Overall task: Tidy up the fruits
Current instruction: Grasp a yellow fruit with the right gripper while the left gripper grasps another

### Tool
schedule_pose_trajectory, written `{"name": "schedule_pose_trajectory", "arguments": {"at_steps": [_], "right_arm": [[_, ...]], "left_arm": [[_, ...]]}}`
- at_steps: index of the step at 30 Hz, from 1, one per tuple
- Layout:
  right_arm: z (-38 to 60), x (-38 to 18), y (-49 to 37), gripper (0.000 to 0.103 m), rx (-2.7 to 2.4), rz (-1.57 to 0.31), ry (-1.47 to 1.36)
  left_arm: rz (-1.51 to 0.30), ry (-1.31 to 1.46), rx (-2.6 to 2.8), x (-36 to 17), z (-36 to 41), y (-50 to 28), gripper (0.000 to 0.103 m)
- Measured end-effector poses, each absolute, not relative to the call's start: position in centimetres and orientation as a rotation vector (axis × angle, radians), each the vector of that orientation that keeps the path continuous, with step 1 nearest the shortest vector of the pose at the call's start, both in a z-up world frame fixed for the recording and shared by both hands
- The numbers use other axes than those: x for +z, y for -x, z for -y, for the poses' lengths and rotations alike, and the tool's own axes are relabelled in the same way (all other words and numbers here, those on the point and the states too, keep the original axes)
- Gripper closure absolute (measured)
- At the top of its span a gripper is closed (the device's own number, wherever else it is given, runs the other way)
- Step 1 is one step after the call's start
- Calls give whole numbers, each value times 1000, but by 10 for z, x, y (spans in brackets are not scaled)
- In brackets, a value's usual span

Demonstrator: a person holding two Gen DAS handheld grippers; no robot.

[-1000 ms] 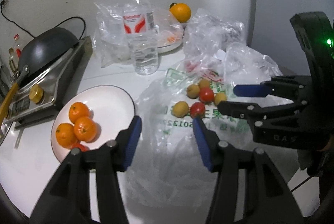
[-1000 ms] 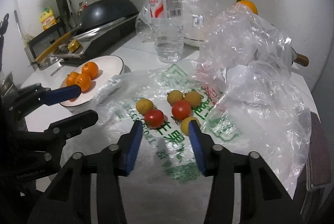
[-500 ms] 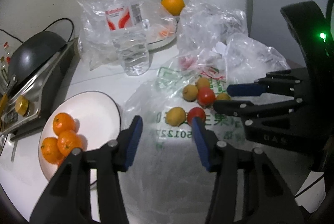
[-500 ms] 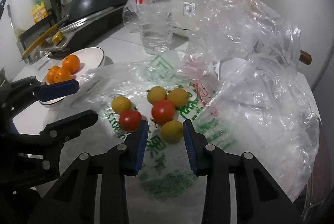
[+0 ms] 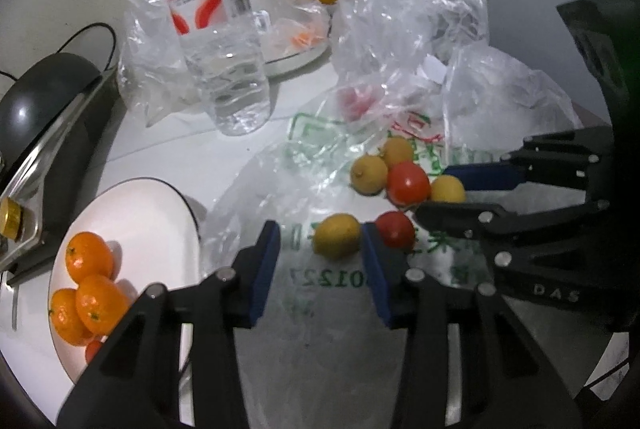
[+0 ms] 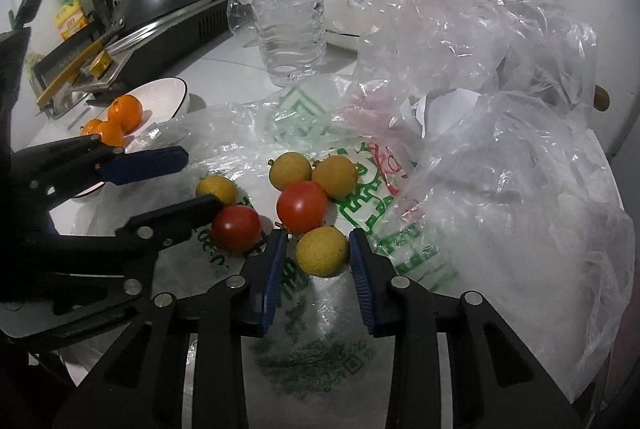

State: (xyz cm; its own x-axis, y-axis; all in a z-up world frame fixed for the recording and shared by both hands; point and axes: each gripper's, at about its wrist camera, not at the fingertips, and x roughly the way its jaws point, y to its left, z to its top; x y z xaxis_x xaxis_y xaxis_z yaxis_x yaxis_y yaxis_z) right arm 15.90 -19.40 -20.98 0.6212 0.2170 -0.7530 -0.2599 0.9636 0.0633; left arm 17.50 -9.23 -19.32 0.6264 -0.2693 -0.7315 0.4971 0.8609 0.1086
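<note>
Both tools, left (image 5: 320, 249) and right (image 6: 316, 253), gape around yellow fruits; contact unclear.

tomatoes (image 6: 303, 206) red | mandarins (image 5: 89, 256) orange | plate (image 5: 152, 213) white, dark rim | bag (image 6: 360, 197) clear, green print, perhaps red too

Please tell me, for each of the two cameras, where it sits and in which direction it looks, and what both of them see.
Left wrist: sits on the left gripper, looks forward over a yellow fruit between its fingers; the right gripper enters from the right.
Right wrist: sits on the right gripper, looks over another yellow fruit; the left gripper enters from the left.
Shared: the bottle, the plate, the tomatoes.
</note>
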Motion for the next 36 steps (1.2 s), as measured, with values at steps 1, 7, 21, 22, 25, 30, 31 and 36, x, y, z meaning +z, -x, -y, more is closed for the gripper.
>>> {"name": "schedule_pose_trajectory", "arguments": {"at_steps": [1, 7, 21, 22, 25, 30, 31, 36], "right_arm": [[194, -210, -159, 71, 275, -858, 55], [194, -210, -159, 76, 279, -859, 53], [198, -203, -148, 76, 296, -829, 34], [198, -201, -147, 76, 299, -825, 28], [198, -199, -142, 76, 307, -813, 23], [196, -195, -133, 76, 307, -800, 28], [196, -195, -131, 76, 307, -797, 28], [196, -188, -122, 76, 307, -775, 29]], "left_arm": [[-783, -317, -451, -195, 94, -176, 60], [-801, -339, -472, -200, 101, -179, 74], [-798, -358, -509, -196, 102, -165, 79], [-795, -360, -512, -195, 102, -163, 79], [-787, -361, -515, -192, 101, -155, 79], [-773, -358, -507, -183, 97, -144, 79], [-770, -358, -506, -182, 97, -143, 79], [-738, -343, -501, -167, 95, -130, 79]]}}
